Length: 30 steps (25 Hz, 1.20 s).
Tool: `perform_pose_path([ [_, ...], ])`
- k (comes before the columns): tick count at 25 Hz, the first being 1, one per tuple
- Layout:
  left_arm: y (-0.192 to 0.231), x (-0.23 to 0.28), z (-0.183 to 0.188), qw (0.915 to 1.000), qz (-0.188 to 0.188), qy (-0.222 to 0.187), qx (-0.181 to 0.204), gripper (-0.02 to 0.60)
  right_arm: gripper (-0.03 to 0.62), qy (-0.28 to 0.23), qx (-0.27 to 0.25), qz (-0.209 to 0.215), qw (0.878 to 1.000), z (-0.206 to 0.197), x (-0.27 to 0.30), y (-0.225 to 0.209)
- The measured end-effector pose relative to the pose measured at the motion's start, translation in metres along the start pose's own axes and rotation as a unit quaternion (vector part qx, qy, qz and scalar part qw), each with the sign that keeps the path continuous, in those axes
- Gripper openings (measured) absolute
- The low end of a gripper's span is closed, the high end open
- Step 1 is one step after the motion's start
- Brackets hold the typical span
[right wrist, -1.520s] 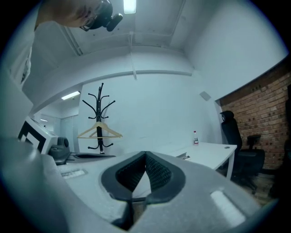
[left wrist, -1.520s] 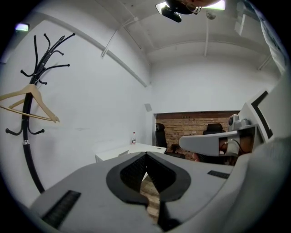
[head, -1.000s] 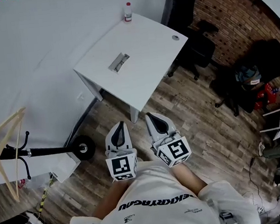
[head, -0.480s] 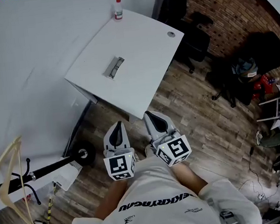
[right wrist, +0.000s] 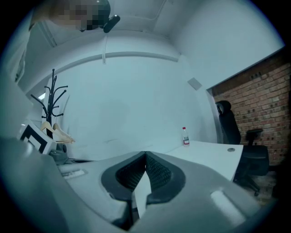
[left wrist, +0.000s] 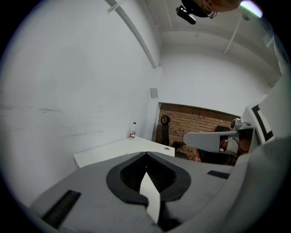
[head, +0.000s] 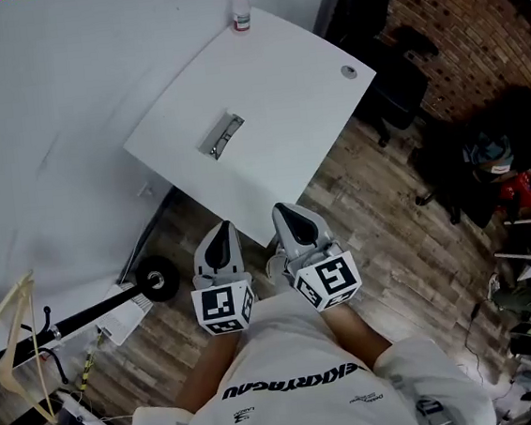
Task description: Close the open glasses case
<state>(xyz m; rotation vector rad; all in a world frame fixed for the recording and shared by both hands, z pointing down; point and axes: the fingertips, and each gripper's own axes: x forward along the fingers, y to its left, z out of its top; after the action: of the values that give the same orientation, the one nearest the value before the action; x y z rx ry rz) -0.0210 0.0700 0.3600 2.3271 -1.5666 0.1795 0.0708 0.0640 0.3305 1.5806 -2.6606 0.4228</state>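
Grey left gripper (head: 222, 234) and right gripper (head: 285, 216), jaws clenched on nothing, hover near the white bench (head: 277, 97) bearing an open grey glasses case (head: 222, 135).

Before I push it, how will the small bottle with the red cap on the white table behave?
The small bottle with the red cap stands upright and looks tall for its narrow base, so a push near the cap would probably tip it. It stands near the far corner of the white table, so it might fall off.
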Motion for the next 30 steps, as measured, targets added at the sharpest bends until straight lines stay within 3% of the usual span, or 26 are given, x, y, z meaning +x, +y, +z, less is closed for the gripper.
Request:
perform_pose_path([
  [9,-0.003,0.055,-0.002,0.9977,0.052,0.030,-0.031,-0.003,-0.003,0.014,0.008,0.065,0.998,0.003,0.034,-0.033],
  [15,0.008,0.081,-0.005,0.9964,0.051,0.035,-0.059,-0.003,-0.003,0.036,0.014,0.067,0.997,-0.008,0.055,-0.050],
  [30,0.098,0.160,-0.019,0.9899,0.059,0.082,-0.099,-0.002,-0.003,0.068,0.021,0.026,0.997,-0.026,0.142,-0.063],
])
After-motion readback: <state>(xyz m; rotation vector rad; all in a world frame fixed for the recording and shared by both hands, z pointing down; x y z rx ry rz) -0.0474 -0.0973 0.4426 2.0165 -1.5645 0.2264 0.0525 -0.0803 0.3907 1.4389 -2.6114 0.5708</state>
